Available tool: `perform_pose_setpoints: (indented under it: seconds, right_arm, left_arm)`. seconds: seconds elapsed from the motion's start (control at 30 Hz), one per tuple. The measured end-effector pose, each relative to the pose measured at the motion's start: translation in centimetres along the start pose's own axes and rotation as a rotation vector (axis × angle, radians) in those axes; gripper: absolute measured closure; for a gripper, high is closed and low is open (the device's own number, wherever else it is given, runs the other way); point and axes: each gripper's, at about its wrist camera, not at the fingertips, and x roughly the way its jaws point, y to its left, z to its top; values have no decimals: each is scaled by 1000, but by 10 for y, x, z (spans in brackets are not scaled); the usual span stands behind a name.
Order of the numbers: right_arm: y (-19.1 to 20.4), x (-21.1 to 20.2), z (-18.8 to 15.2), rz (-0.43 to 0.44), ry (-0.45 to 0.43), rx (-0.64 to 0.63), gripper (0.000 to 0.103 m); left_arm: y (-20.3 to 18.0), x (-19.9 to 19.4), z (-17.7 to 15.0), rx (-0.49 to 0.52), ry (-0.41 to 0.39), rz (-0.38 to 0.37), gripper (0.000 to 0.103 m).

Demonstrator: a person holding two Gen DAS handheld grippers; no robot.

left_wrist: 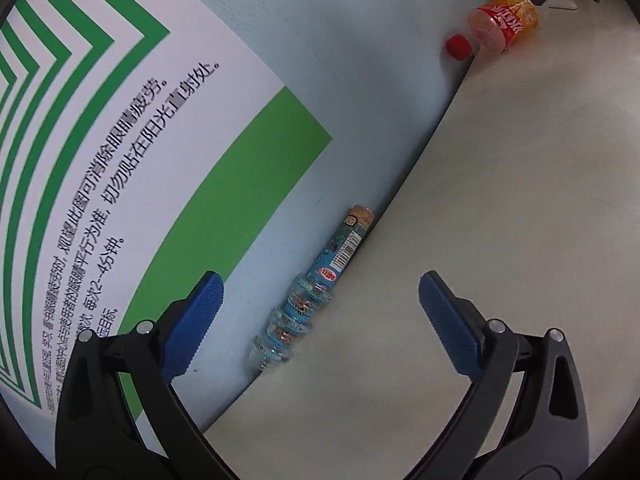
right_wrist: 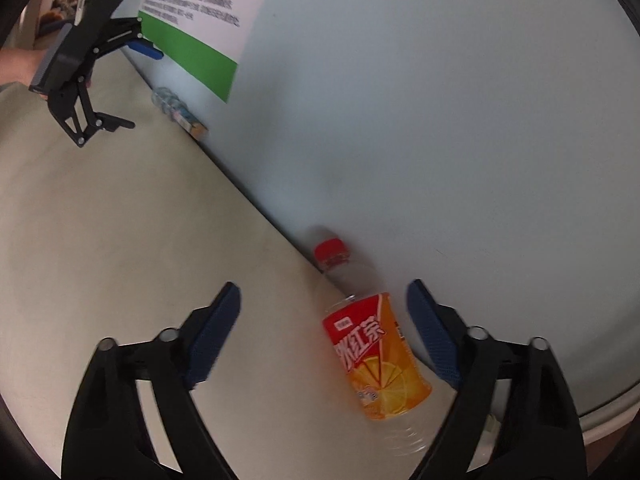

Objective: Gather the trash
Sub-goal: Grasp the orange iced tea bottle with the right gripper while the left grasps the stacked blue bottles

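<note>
Starting nearest the lenses: the right gripper (right_wrist: 324, 332) is spread wide and grasps nothing. The orange-labelled bottle (right_wrist: 376, 356) lies on its side between the two blue pads, nearer the right-hand pad (right_wrist: 434, 340) but with no visible contact on either side. Its red cap (right_wrist: 331, 251) points away from the camera, toward the pale blue wall (right_wrist: 440, 120), and the bottle rests along the line where the beige table (right_wrist: 120, 240) meets that wall.

The left gripper (left_wrist: 320, 320) is likewise fully open and empty. The crushed blue-labelled bottle (left_wrist: 316, 292) lies ahead of it, flattened end nearest the fingers, pressed along the same table-to-wall junction. It sits between the fingertips in view but apart from both pads.

Farther off, a green-and-white poster (left_wrist: 120, 140) with printed text is fixed to the wall above the crushed bottle. In the left wrist view the orange-labelled bottle appears well beyond, with the other gripper just past it.

Task status, as a judgement: collection has not begun for either item. Both bottles remain on the table, ungrasped. No bin or bag is visible, so the deposit location cannot be determined. Remaining: close on each bottle, lift clear of the wall, and transfer.
</note>
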Motion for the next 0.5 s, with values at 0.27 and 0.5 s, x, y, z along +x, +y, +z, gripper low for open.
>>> perform_pose_setpoints:
  seconds: [0.27, 0.5]
  right_arm:
    - [-20, 58, -14, -65, 106, 17, 39]
    - [-16, 72, -24, -80, 137, -12, 29]
  left_arm:
    - [9, 31, -11, -42, 5, -49, 11]
    - [19, 44, -16, -71, 12, -101, 15]
